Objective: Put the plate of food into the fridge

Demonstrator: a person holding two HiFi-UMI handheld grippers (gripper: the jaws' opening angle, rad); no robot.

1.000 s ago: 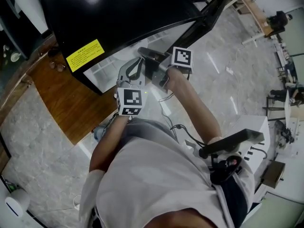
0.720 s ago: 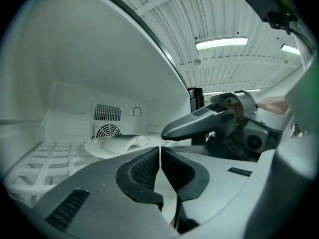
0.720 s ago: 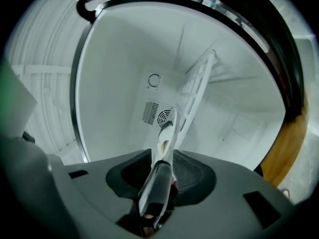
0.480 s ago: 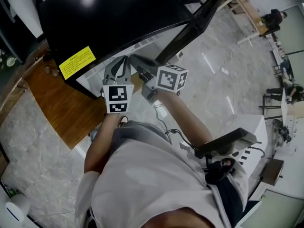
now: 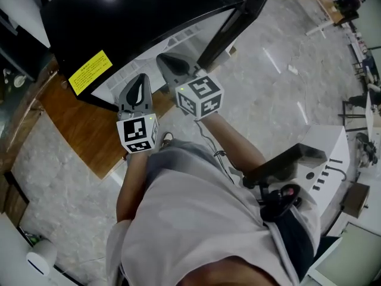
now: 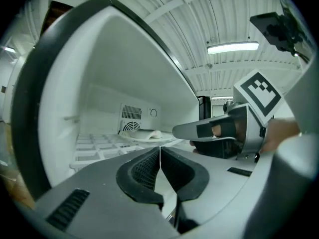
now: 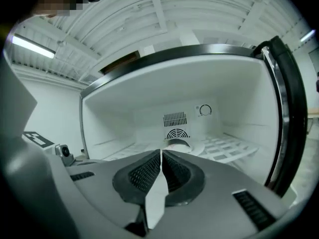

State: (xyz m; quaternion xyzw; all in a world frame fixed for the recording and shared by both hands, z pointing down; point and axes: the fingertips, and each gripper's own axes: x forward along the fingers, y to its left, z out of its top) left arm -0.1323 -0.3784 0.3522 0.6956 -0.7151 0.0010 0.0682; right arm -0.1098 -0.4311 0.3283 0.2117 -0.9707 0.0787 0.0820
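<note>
White plate of food [image 7: 182, 144], one, sits on wire shelf [image 7: 232, 151] at back of open fridge [image 5: 137, 16]; food itself too small to identify. Two grippers at opening: left gripper [image 6: 160, 152] jaws closed, empty; right gripper [image 7: 161, 156] likewise. One yellow label [image 5: 89, 72] on fridge.

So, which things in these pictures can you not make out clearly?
1. The plate of food, left gripper view: too small and pale to tell what the food is.
2. The same plate, right gripper view: its lower part is hidden behind the shut right gripper.
3. The inside of the fridge, head view: covered by its black top.
4. The yellow label, head view: print too small to read.
</note>
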